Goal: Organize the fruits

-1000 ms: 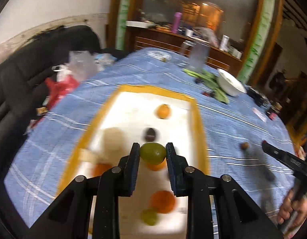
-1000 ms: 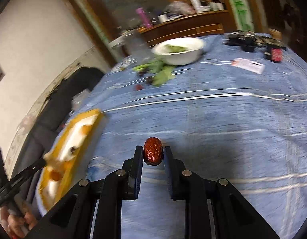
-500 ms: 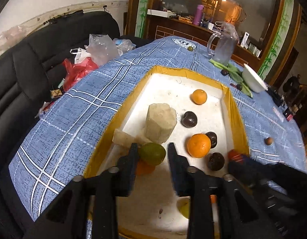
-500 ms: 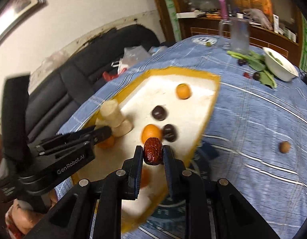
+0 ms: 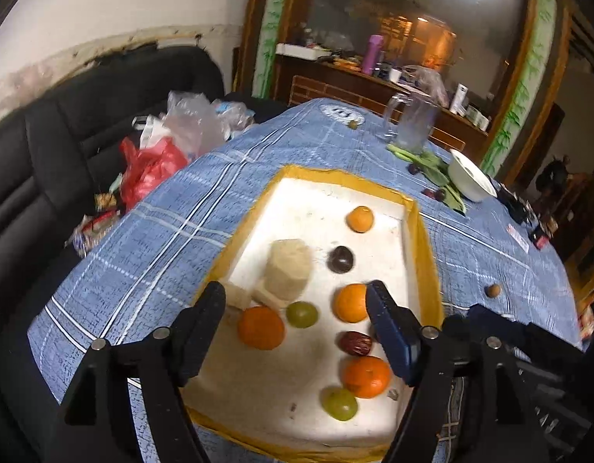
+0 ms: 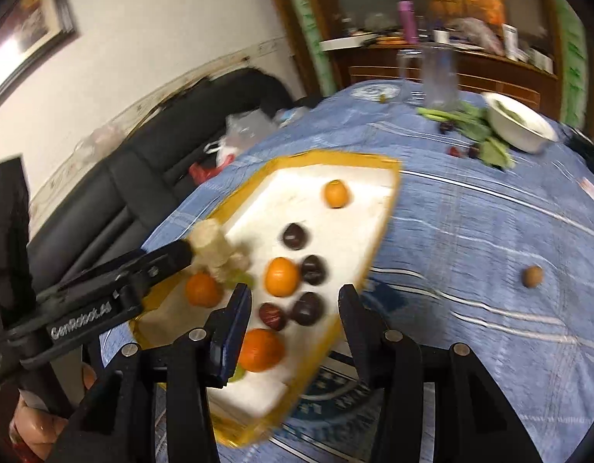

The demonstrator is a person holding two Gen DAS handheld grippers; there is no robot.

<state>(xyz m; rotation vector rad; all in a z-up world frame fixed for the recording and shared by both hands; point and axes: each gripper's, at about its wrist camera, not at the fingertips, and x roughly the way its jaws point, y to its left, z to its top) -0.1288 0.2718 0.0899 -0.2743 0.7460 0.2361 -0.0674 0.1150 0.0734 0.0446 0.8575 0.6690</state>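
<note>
Both jaws wide, empty: left gripper (image 5: 295,308), right gripper (image 6: 295,301) | wrinkled red date (image 5: 355,343) and round green fruit (image 5: 302,314) in yellow-rimmed white tray (image 5: 426,239) | risk: lone brown nut (image 6: 532,276) missed; fingers sweeping low roll fruit.

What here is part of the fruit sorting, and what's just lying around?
Part of the job: yellow-rimmed tray; oranges; green fruit; red date; dark plums; small brown fruit on the cloth.
Lying about: white bowl; glass jug; plastic bags.
</note>
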